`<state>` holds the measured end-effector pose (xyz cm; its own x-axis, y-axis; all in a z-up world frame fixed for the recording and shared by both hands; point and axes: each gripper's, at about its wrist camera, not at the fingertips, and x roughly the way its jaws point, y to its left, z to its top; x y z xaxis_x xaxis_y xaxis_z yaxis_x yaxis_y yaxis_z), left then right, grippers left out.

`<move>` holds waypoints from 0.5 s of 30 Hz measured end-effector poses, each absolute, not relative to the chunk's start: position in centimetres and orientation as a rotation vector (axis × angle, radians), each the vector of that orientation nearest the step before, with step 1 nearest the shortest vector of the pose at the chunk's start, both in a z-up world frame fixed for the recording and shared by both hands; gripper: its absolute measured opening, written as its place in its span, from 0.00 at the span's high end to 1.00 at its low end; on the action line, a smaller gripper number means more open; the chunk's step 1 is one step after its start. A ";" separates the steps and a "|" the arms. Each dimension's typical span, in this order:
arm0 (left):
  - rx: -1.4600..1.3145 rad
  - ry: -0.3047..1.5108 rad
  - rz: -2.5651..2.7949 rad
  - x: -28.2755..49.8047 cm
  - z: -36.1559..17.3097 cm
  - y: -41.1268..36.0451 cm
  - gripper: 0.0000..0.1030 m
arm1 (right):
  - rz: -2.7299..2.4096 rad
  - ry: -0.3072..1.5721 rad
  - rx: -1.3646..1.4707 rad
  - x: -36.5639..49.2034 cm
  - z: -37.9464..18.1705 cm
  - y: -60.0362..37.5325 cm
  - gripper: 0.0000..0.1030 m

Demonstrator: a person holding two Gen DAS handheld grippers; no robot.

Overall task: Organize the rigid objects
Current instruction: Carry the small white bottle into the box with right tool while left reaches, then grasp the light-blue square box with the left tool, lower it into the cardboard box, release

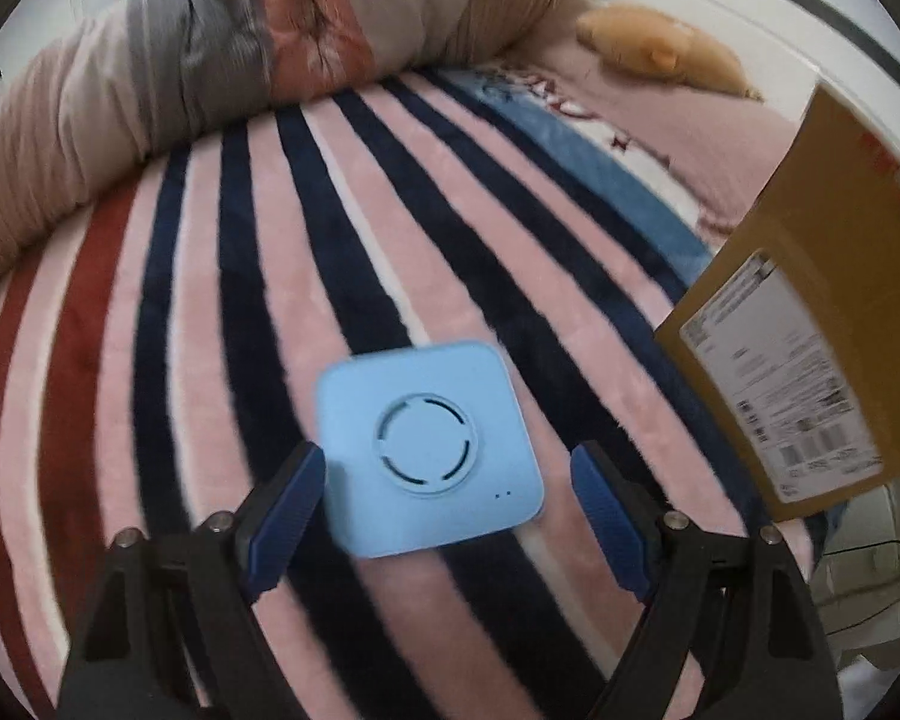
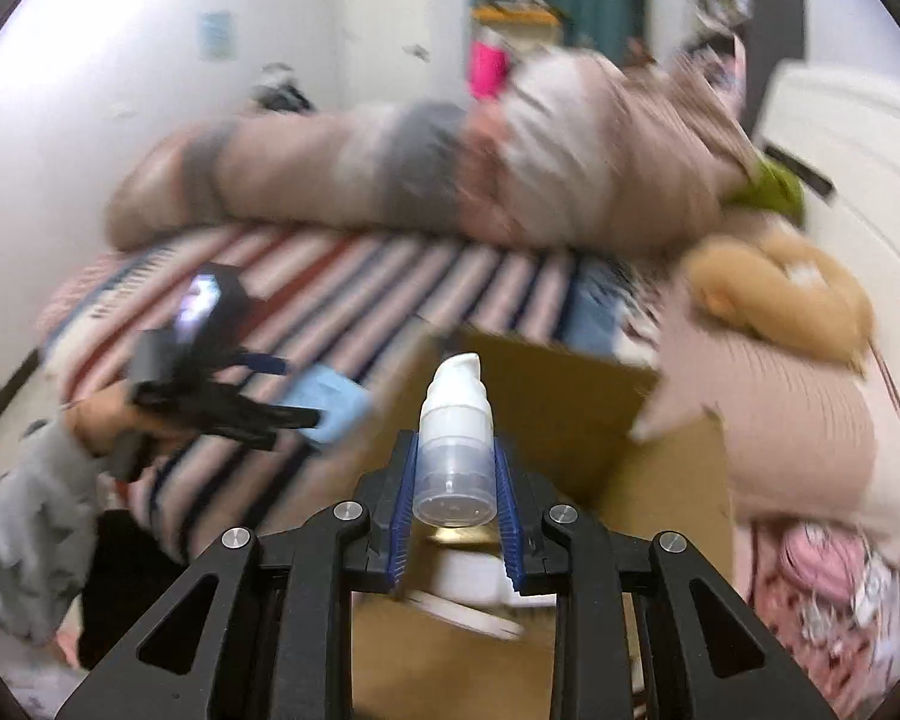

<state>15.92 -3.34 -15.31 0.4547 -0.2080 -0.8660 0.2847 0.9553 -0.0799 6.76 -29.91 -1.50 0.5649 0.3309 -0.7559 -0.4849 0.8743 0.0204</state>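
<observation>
Left gripper [image 1: 447, 483] spread wide around light-blue square device [image 1: 429, 450] on striped blanket [image 1: 258, 276]. Right gripper [image 2: 455, 468] clamped on pump bottle [image 2: 455, 444] above cardboard box [image 2: 570, 396].

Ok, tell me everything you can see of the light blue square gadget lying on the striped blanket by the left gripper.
The light blue square gadget is a flat, matte, plastic-looking pad with rounded corners. Its top face carries a raised ring of curved slots and two tiny dots near one corner. It lies flat on the pink, navy and red striped blanket, turned slightly askew. The left gripper is open, its blue pads at either side of the gadget; contact is unclear. A brown cardboard box stands nearby.
</observation>
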 end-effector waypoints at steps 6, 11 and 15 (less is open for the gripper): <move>0.145 1.021 -0.206 16.3 -16.5 -5.3 0.14 | 0.423 0.902 -0.227 9.5 -3.5 -30.4 0.80; 0.211 1.025 -0.116 16.4 -17.1 -5.3 0.14 | 0.437 0.891 -0.244 9.0 -3.2 -30.6 0.69; 0.072 1.060 -0.105 16.8 -17.7 -3.5 0.14 | 0.447 0.874 -0.248 8.8 -2.9 -30.5 0.67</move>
